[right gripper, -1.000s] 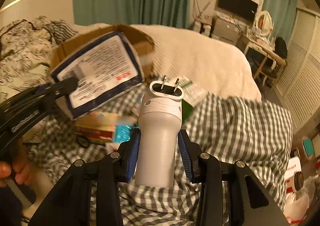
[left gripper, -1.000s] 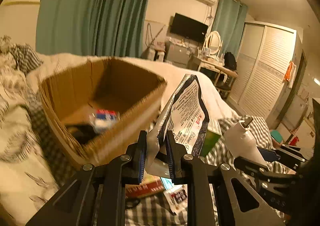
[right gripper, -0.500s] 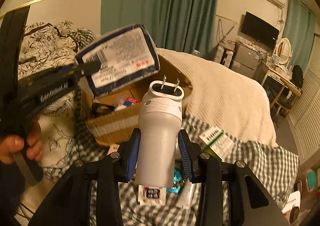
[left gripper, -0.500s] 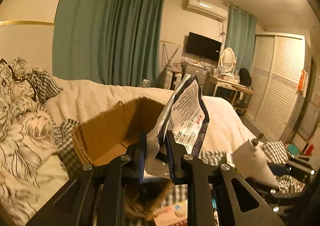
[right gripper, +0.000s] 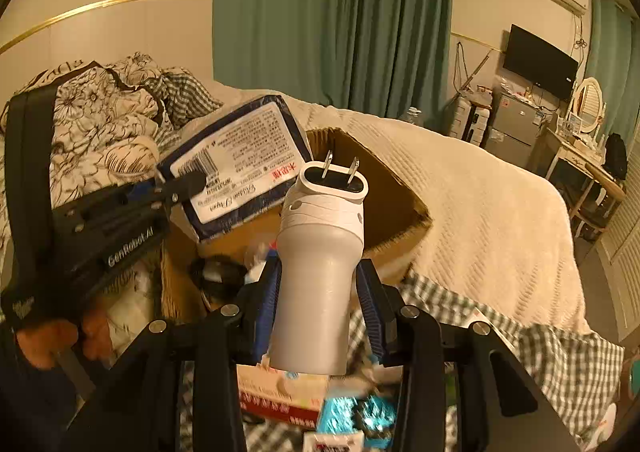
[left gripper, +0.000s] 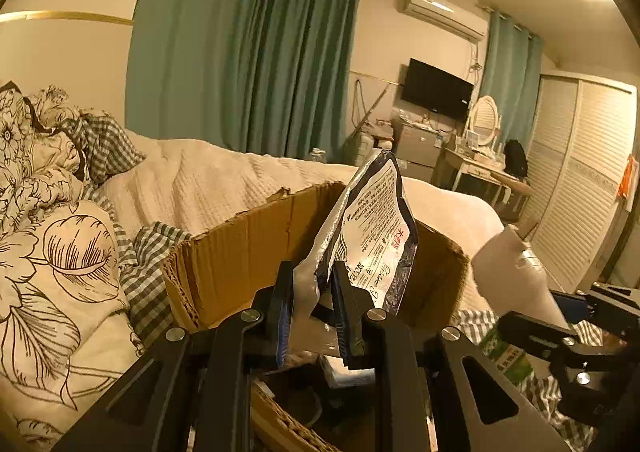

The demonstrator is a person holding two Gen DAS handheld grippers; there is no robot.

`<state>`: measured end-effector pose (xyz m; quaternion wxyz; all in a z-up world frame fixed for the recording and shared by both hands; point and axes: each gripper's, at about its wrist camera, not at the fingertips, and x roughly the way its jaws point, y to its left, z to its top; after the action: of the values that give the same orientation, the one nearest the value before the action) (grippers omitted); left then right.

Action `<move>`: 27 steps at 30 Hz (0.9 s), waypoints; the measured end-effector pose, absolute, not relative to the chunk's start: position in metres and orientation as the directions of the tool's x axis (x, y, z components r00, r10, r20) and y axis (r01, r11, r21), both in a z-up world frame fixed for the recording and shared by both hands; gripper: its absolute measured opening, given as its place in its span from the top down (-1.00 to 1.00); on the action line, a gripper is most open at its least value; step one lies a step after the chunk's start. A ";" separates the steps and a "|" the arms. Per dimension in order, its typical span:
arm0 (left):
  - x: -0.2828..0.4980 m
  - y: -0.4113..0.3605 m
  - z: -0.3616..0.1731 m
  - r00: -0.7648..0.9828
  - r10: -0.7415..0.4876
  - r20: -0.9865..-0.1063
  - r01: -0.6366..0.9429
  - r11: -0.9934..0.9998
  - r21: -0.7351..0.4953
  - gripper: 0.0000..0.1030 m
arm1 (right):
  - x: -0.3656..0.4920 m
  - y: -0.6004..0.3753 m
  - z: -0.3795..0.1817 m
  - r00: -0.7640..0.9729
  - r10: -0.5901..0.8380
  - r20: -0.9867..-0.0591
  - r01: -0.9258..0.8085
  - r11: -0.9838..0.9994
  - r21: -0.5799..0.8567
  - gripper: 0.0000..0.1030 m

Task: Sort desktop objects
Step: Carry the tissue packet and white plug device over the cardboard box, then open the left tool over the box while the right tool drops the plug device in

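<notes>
My left gripper (left gripper: pixel 310 316) is shut on a blue-and-white printed pouch (left gripper: pixel 372 232) and holds it above the open cardboard box (left gripper: pixel 240 252). The pouch (right gripper: pixel 236 172) and the left gripper (right gripper: pixel 188 182) also show in the right wrist view, over the box (right gripper: pixel 400 204). My right gripper (right gripper: pixel 320 292) is shut on a white plug adapter (right gripper: pixel 320 252) with two metal prongs, held upright just in front of the box. The adapter (left gripper: pixel 512 272) shows at the right in the left wrist view. Dark and small items lie inside the box (right gripper: pixel 216 276).
A red-and-white carton (right gripper: pixel 280 396), teal packets (right gripper: pixel 352 416) and a green box (left gripper: pixel 506 356) lie on the checked blanket (right gripper: pixel 520 344) below the grippers. Floral bedding (left gripper: pixel 60 252) lies left. A cream bedspread (right gripper: pixel 480 212) stretches behind the box.
Both grippers have moved closer to the box with their loads. The pouch now hangs over the box opening, and the adapter is nearer its front edge.
</notes>
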<state>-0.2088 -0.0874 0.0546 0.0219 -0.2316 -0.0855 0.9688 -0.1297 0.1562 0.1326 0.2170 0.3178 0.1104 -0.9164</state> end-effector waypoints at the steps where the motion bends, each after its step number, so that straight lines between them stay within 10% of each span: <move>1: -0.212 -0.090 0.053 -0.892 0.078 -0.446 0.003 -0.984 -0.177 0.63 | -0.134 0.152 0.130 -0.701 -0.330 -0.633 0.469 -0.881 -0.061 0.28; 13: -0.219 -0.103 0.043 -0.878 0.069 -0.474 0.038 -0.977 -0.212 0.56 | -0.177 0.124 0.106 -0.657 -0.335 -0.675 0.460 -0.888 -0.007 0.26; 18: -0.213 -0.101 0.046 -0.888 0.048 -0.458 0.053 -0.977 -0.206 -0.58 | -0.187 0.136 0.110 -0.650 -0.358 -0.671 0.420 -0.904 0.075 -0.03; 27: -0.184 -0.083 0.053 -0.888 0.069 -0.455 0.025 -0.980 -0.198 -0.64 | -0.149 0.189 0.130 -0.708 -0.310 -0.634 0.357 -0.932 0.057 -0.03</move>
<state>-0.1844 -0.0827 0.0534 0.0114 -0.2366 -0.0998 0.9664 -0.1488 0.1890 0.1302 0.1807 0.3365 0.0351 -0.9235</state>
